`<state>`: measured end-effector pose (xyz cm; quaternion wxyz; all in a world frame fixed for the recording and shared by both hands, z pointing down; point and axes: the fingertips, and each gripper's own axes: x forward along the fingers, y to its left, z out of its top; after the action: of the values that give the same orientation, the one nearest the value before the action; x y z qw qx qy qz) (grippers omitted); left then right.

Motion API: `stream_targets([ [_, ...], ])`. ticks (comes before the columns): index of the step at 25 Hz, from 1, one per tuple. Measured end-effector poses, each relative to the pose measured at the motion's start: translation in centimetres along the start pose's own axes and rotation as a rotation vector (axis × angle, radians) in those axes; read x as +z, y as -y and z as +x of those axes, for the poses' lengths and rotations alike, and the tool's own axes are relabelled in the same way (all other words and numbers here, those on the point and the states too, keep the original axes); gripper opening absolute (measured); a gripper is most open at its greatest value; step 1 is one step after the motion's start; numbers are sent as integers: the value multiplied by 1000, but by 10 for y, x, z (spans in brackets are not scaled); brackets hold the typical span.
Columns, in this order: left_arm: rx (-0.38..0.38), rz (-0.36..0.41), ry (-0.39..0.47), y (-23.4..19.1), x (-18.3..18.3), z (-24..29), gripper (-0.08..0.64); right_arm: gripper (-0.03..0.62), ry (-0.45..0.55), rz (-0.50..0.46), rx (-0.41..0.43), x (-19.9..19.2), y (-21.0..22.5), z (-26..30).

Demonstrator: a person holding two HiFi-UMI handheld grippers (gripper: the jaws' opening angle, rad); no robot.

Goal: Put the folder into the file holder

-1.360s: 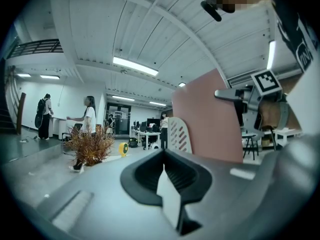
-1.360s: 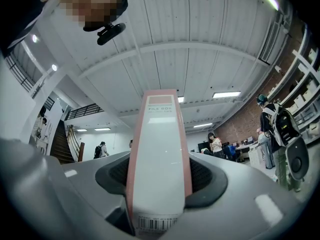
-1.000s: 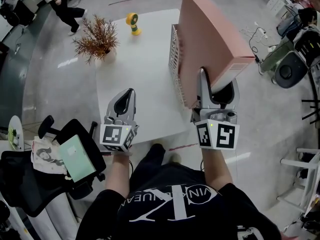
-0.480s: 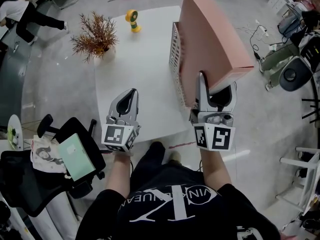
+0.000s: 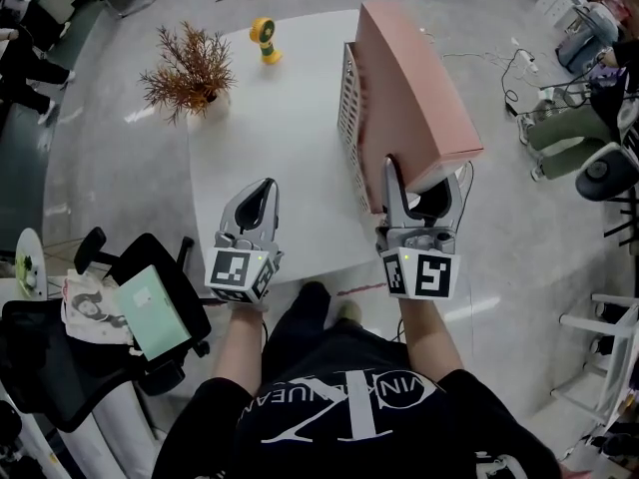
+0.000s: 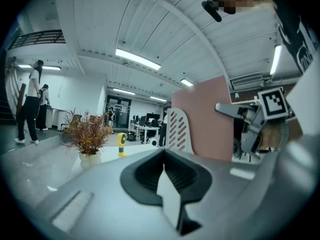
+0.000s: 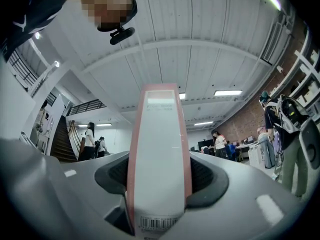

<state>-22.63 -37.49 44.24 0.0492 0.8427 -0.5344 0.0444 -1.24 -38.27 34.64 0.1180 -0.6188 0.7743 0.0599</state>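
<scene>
Lower than 1 second ago, the thick pink box-file folder (image 5: 414, 98) stands tilted in the white slatted file holder (image 5: 348, 118) on the white bench (image 5: 270, 148). Its spine sits between the right claw's (image 5: 424, 175) opening jaws; the left claw (image 5: 262, 196) is closed, empty.
</scene>
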Motion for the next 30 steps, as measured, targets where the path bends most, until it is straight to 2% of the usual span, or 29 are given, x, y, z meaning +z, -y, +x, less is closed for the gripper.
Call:
stream_targets([
  [10, -18, -4, -17, 9, -4, 4, 0, 301, -202, -32, 17, -59, 5, -11],
  [20, -12, -15, -14, 6, -8, -1, 0, 301, -259, -44, 28, -75, 5, -14],
  [30, -22, -20, -12, 12, -8, -3, 0, 304, -267, -54, 39, -81, 3, -19],
])
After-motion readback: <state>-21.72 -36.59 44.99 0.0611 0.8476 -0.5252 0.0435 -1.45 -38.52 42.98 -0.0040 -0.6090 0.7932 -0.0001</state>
